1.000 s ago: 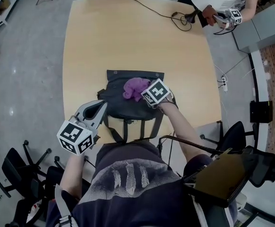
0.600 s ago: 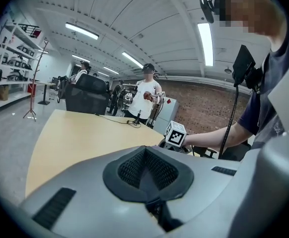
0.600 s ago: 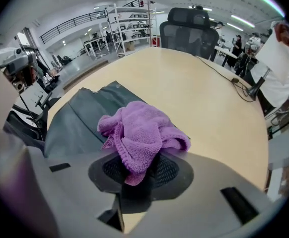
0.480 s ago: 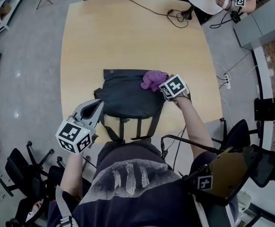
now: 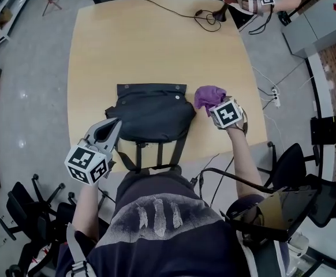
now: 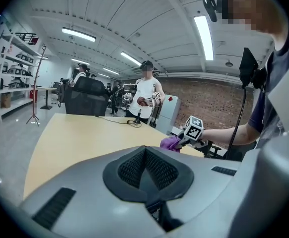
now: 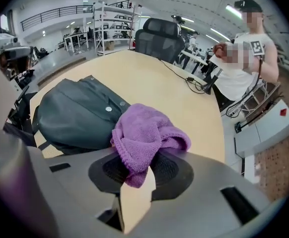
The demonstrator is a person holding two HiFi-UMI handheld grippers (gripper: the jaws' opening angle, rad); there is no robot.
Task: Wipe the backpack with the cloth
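The table carries the dark backpack, lying flat with its long side running left to right. It lies to the left of the right gripper, whose jaws pinch the purple cloth just off the bag's right end. The left gripper, jaws together and empty, sits by the near-left corner. I can't tell whether it touches the bag.

A light wooden table stood on a glossy grey floor, black office chairs around it, strip lights overhead.
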